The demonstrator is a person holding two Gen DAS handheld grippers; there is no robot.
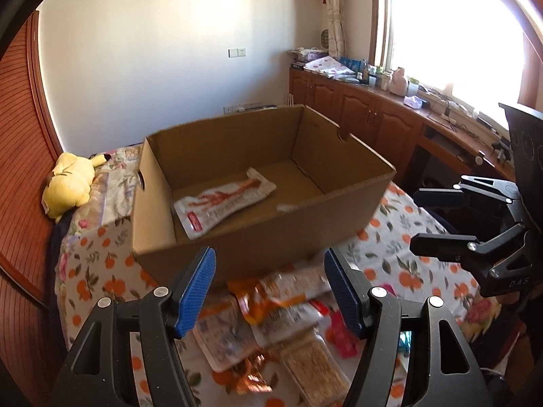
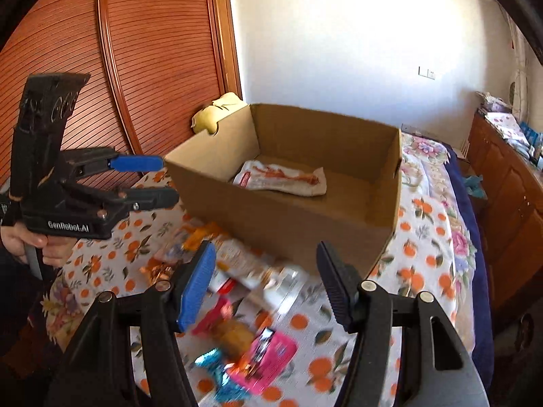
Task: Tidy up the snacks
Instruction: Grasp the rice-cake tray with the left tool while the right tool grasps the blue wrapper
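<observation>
Nearest my left tongs [image 1: 269,291] the pile of snack packets [image 1: 281,308] on the bed [image 1: 390,247] is smeared by blur; I can make out an orange pouch, a clear pack of pale crackers and a crinkled copper wrapper, but no print on any of them is readable, and the tong arms cut off the pile's lower edges. These tongs are released, blue pads apart with nothing between them.

My right tongs [image 2: 266,285] are also released and empty, one pad blue and the other dark. Below them lie a pink packet [image 2: 268,356], a teal wrapper [image 2: 220,369] and something brownish between them, all too blurred to name.

From the right wrist view I see the other tongs from the side, gripped by a hand [image 2: 30,240] half hidden behind the body, which reads "GenRobot.AI".

Further on, the cardboard box [image 1: 258,237] sits on the bed just behind the pile. Inside it, toward its left wall, lies one white packet [image 1: 224,203] with red printing I cannot read; the near wall hides part of the floor.

Beyond the box's far left corner a yellow plush toy [image 1: 69,183] lies on the bed against the slatted wooden doors [image 2: 142,51].
</observation>
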